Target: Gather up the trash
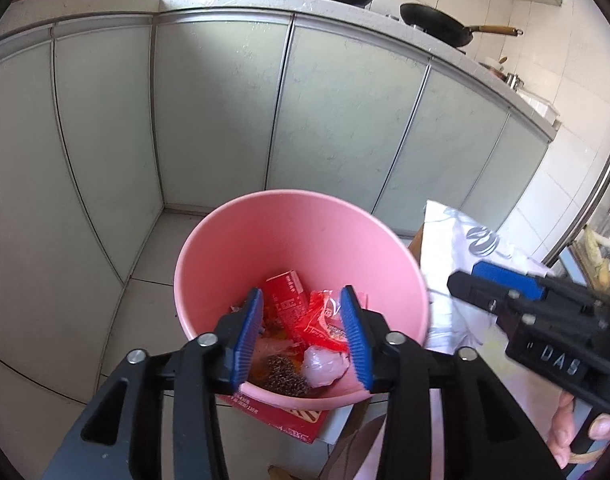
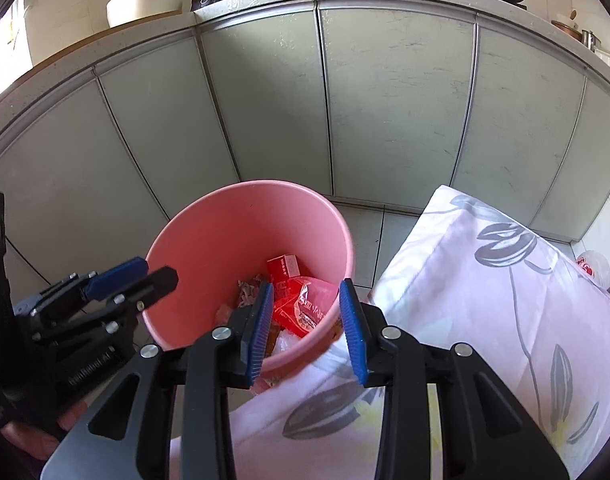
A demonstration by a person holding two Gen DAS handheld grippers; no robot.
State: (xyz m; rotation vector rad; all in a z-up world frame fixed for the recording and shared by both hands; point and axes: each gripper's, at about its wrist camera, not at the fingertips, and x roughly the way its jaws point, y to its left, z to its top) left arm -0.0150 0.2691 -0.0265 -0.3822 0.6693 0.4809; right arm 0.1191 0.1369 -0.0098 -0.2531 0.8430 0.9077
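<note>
While both grippers hover over the pink bin (image 1: 301, 240) — left gripper (image 1: 301, 330) and right gripper (image 2: 309, 330) with jaws apart, holding nothing — the trash (image 1: 305, 312) already lies inside; any remaining litter is out of view.

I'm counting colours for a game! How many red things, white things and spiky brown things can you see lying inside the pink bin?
Red: 2, a red carton and a red wrapper
White: 1, a white crumpled wad
Spiky brown: 1, a spiky brown ball
Total: 4, all in the pink bin; more may be hidden under them.
</note>
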